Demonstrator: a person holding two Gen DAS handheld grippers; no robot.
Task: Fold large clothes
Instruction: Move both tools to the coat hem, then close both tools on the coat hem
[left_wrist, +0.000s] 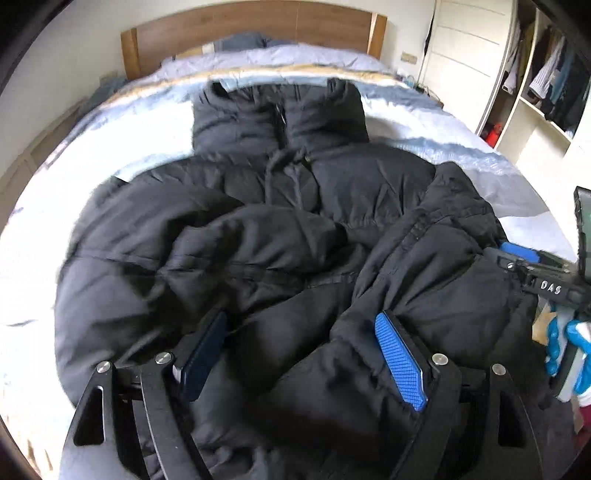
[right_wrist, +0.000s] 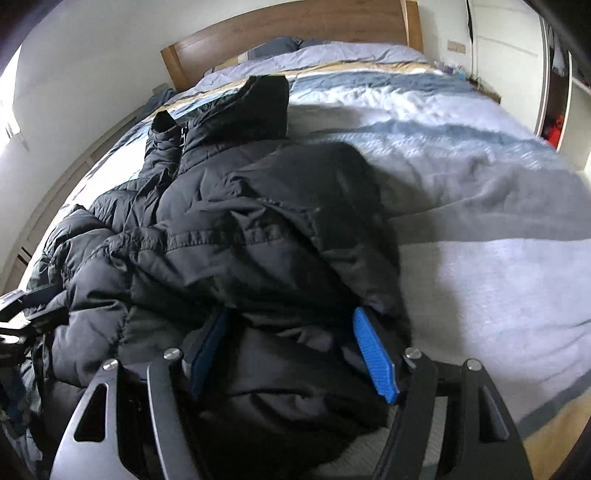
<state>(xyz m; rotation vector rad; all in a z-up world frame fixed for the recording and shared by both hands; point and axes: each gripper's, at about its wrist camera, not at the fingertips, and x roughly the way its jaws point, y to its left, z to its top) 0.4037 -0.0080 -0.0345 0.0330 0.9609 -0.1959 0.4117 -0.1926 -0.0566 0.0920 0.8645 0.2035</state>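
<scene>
A bed (left_wrist: 461, 122) with a striped blue-and-white duvet carried a black puffer jacket (left_wrist: 258, 206), spread with its hood toward the wooden headboard (left_wrist: 251, 26). The left gripper (left_wrist: 306, 354) stood wide at the jacket's near hem, padding bulging between its blue pads. The right gripper (right_wrist: 295, 354) stood equally wide around a fold at the jacket's right edge.

matt black puffy cloth on the jacket (left_wrist: 258, 236), creased and quilted. blue ribbed rubbery pads (left_wrist: 399, 360) on the left gripper (left_wrist: 299, 354), black matt arms, shiny metal bolts. smooth wooden headboard (left_wrist: 255, 26), soft crumpled duvet (right_wrist: 461, 192).
</scene>
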